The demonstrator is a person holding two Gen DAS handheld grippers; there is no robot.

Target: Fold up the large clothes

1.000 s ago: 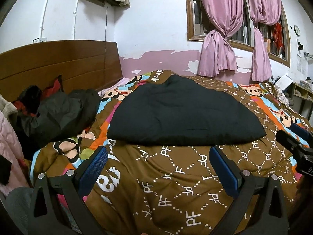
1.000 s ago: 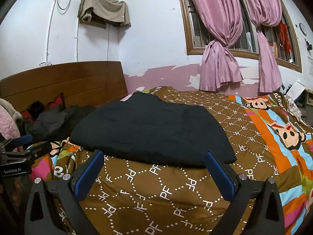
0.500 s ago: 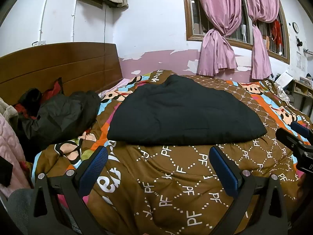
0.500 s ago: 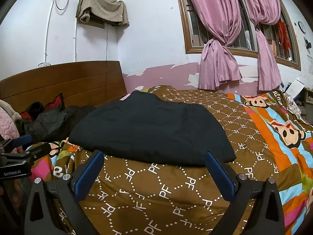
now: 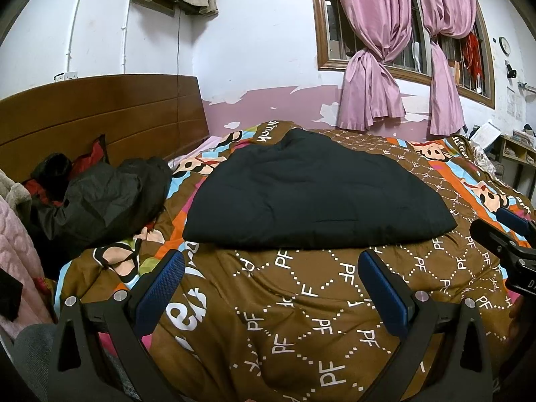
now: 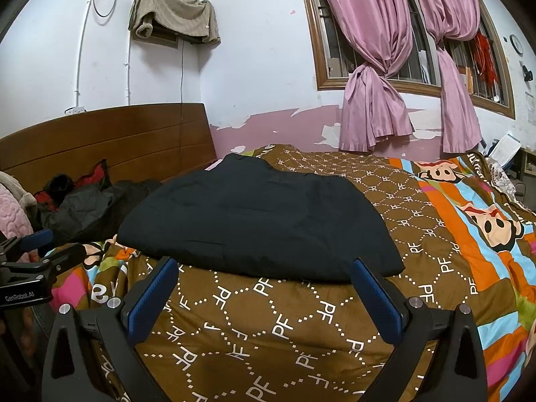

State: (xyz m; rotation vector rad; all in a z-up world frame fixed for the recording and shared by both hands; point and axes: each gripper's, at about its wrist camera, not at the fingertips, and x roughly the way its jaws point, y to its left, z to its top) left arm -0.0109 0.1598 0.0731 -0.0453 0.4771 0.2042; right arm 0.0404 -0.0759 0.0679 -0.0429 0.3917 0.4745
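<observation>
A large black garment (image 5: 315, 194) (image 6: 258, 224) lies flat and folded on the patterned brown bedspread (image 5: 301, 318) (image 6: 268, 335). My left gripper (image 5: 271, 261) stands open just short of the garment's near edge, nothing between its blue pads. My right gripper (image 6: 264, 268) is open too, its fingertips level with the garment's near hem, apart from it. In the left wrist view the right gripper (image 5: 502, 234) shows at the right edge. The left gripper (image 6: 33, 254) appears at the left edge of the right wrist view.
A heap of dark clothes (image 5: 100, 197) lies against the wooden headboard (image 5: 100, 114) at the left. Pink padded fabric (image 5: 16, 261) hangs at the far left. Pink curtains (image 5: 372, 93) cover the window. A beige cloth (image 6: 174, 13) hangs high on the wall.
Both views have tilted slightly and crept closer to the garment. The garment has not moved, and both grippers stay open.
</observation>
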